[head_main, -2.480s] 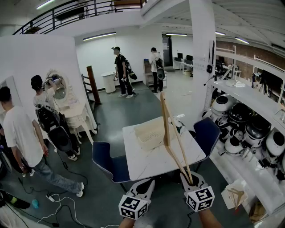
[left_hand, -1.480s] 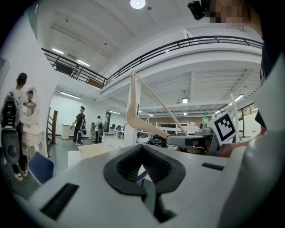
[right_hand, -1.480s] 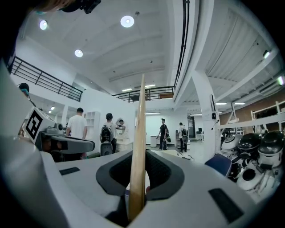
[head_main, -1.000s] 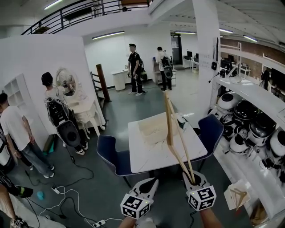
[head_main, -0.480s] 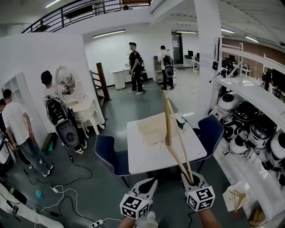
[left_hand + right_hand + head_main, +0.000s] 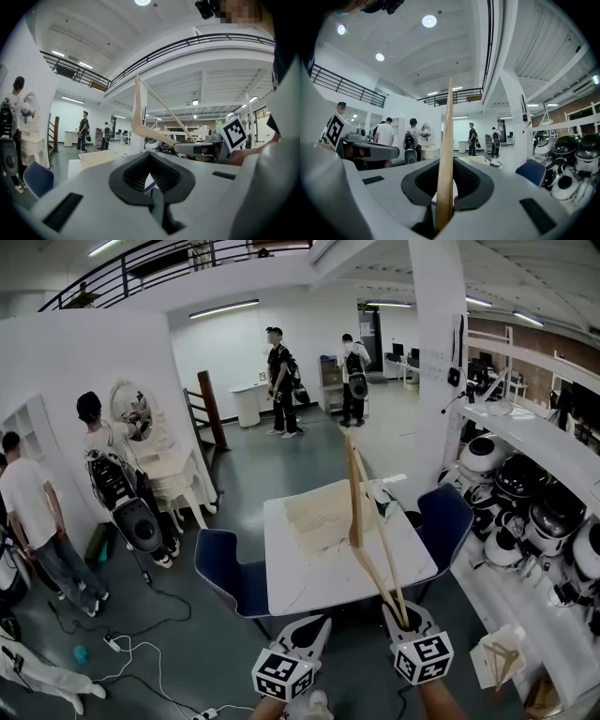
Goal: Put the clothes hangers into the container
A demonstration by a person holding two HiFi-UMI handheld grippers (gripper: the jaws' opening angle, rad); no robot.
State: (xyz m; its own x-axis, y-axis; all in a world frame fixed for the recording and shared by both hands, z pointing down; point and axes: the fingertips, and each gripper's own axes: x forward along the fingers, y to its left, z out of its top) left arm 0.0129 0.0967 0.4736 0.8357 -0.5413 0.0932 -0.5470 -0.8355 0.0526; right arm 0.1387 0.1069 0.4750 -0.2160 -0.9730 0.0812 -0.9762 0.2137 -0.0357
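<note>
right gripper (image 6: 401,618) clamped on lower end of wooden clothes hanger (image 6: 354,507), hanger rising toward 11 o'clock over white table (image 6: 309,582), cream container (image 6: 317,517) on table at 12 o'clock, left gripper (image 6: 316,624) jaws together, empty, at 9 o'clock of right gripper

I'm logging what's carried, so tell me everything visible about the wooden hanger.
The pale wooden clothes hanger has a thick curved shoulder bar and a thin straight rod joining its ends. It rises steeply into the air, its lower end clamped between the jaws of the right gripper, touching nothing else. No hook shows.
</note>
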